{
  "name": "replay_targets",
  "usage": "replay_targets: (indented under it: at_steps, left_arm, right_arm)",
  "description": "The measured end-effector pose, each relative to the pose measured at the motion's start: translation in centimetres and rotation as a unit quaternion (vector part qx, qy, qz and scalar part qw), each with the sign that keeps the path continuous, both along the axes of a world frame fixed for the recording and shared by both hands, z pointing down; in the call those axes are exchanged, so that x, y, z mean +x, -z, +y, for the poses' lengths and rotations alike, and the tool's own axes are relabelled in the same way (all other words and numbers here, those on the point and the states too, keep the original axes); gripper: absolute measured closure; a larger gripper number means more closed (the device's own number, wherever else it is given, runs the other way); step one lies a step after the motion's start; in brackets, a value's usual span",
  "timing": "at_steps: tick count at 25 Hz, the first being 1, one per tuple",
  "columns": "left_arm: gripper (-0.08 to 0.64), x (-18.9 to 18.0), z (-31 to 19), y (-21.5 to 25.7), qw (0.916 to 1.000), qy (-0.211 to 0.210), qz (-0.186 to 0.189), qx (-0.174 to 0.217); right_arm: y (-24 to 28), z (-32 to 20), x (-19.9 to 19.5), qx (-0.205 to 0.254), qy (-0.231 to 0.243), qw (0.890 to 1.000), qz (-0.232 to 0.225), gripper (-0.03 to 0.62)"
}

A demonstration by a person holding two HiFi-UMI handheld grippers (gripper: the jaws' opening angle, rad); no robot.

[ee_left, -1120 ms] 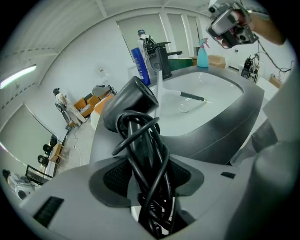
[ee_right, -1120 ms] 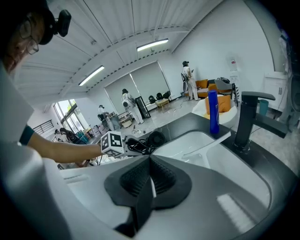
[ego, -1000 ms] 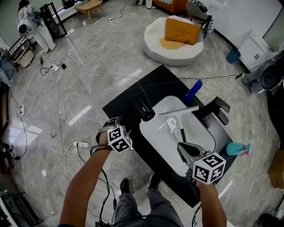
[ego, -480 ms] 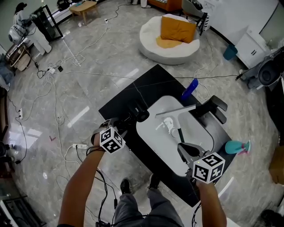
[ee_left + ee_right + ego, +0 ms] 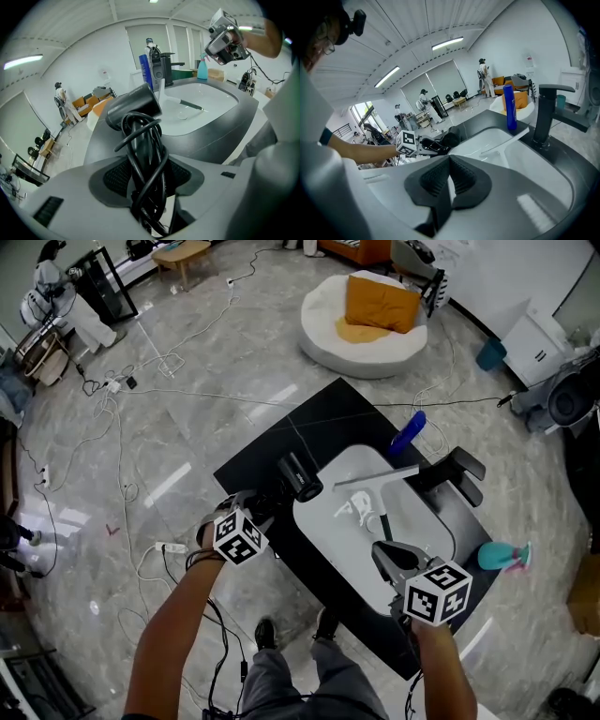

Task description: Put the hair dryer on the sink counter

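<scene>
Two grippers in play, one hair dryer, one sink. Over to the left gripper (image 5: 270, 502): spread wide yet clamped hard on the hair dryer (image 5: 300, 476), right on the handle with black cord looped round it. Seen along those jaws, packed full with cord and handle, barrel pointing away toward the basin. Dryer held over the black sink counter (image 5: 272, 451), just beside the left rim of the white sink (image 5: 328, 521). Touching the counter or just above it? Cannot tell from here.

Now the right gripper (image 5: 386, 554): pads pressed together, nothing at all between them. Hanging over the near edge of the basin, well apart from the dryer.

Around the basin, counting off: one black faucet (image 5: 455, 470) at the far side, one blue bottle (image 5: 409, 432) upright just beyond it, one teal spray bottle (image 5: 502, 556) off at the right end of the counter, one white strip (image 5: 375, 477) lying across the basin's far part.

Out on the floor beyond, one white beanbag (image 5: 328, 324) with one orange cushion (image 5: 380, 301) on top.
</scene>
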State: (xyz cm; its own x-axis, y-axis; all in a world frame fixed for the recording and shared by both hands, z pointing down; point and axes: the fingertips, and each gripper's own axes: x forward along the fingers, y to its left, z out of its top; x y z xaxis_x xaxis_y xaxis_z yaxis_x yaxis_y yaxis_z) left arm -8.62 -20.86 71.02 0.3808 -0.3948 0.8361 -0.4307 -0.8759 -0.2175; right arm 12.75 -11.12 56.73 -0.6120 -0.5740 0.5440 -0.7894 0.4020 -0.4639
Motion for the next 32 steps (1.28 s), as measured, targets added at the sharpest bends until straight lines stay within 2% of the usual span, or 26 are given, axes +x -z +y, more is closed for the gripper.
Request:
replay_targets:
  at_steps: [7, 23, 32]
  left_arm:
    - [0.347, -0.2, 0.0, 0.0, 0.9998, 0.011, 0.016, 0.0]
    - [0.347, -0.2, 0.1, 0.1, 0.9995, 0.02, 0.022, 0.008]
    - [0.347, -0.4, 0.2, 0.1, 0.9981, 0.048, 0.035, 0.015]
  right_arm:
    - [-1.3, 0.7, -0.8, -0.014, 0.002, 1.0, -0.004, 0.581]
    - [-3.5, 2.5, -1.1, -0.048, -0.013, 0.998, -0.032, 0.581]
    - [-5.2, 4.2, -1.0, -0.074, -0.026, 0.995, -0.057, 0.581]
